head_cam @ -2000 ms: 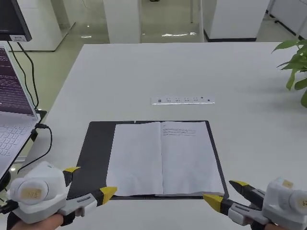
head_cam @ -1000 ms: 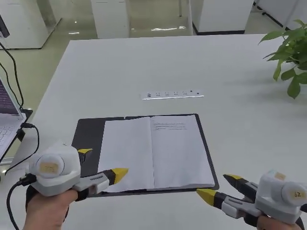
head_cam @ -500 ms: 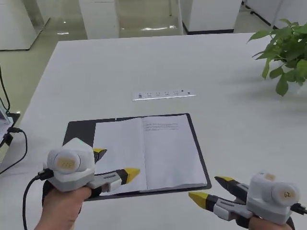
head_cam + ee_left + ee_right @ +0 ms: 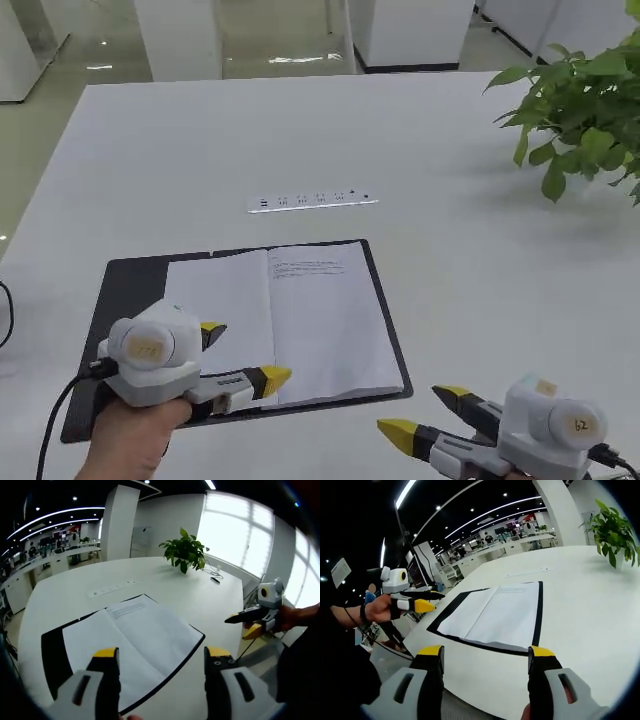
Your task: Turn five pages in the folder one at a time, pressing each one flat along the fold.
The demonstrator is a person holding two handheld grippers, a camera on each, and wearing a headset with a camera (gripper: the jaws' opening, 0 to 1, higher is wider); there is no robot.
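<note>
White table (image 4: 460,260), potted plant (image 4: 580,115), bright windows (image 4: 235,527)

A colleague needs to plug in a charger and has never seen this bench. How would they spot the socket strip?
On the big white table, find the black folder lying open near the front edge. Just beyond its far edge sits the socket strip. It is the one slim pale bar with a row of small dark slots, unlike the leafy plant at the right.
</note>
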